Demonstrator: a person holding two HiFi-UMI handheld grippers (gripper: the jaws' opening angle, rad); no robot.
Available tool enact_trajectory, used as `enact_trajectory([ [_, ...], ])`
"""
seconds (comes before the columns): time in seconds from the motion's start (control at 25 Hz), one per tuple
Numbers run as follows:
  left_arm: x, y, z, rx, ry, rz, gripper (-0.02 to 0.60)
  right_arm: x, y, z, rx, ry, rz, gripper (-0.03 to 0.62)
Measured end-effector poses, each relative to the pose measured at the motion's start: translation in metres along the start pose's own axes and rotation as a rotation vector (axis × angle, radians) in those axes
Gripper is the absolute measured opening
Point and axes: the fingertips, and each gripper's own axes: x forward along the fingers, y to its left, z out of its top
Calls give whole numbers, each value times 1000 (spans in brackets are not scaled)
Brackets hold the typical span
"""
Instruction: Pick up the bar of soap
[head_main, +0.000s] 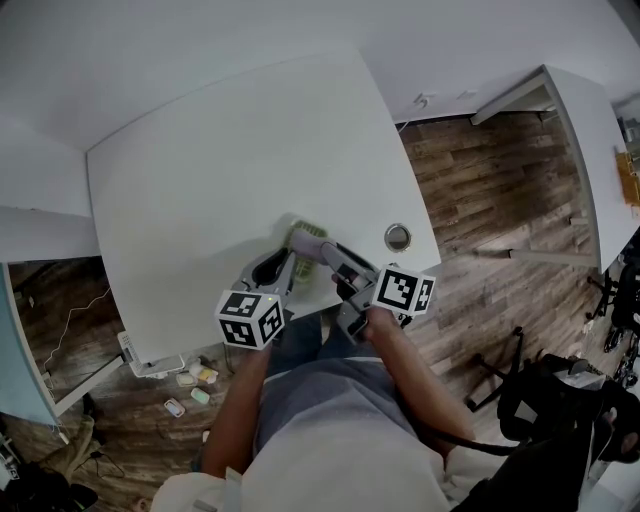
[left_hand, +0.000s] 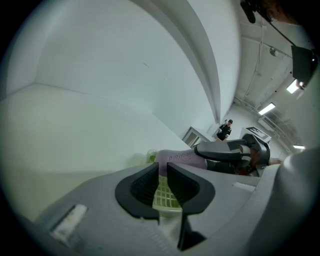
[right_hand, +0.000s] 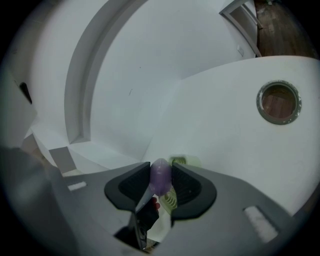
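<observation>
The right gripper (right_hand: 161, 167) clenches the soap (right_hand: 160, 180), seemingly just above the dish (left_hand: 165, 196). The left gripper (left_hand: 162, 166) stands released, gripping nothing. Lifting clear is left.

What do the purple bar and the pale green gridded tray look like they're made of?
Bar of soap: matte, waxy lilac solid, rounded edges, embossed lettering; looks like pressed soap.
Soap dish: pale green moulded grid, smooth and slightly translucent; probably plastic.

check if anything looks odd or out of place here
Nothing on the table stands out: the purple soap bar is clamped in the right gripper, by the green dish. Only a few small items lie on the floor.
</observation>
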Motion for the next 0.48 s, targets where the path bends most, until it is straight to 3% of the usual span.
enact_trajectory([
  [0.16,-1,2,4,-35,-6,-29,88,-2,3,3,-15,-4,26,138],
  [0.28,-2,-2,8,-102,-18,-107,129,-4,9,7,-23,-2,72,138],
  [0.36,-4,-5,13,-176,-46,-178,129,-4,17,9,-25,-2,118,138],
  [0.48,-8,-6,26,-347,-133,-292,129,-4,27,11,-19,4,192,138],
])
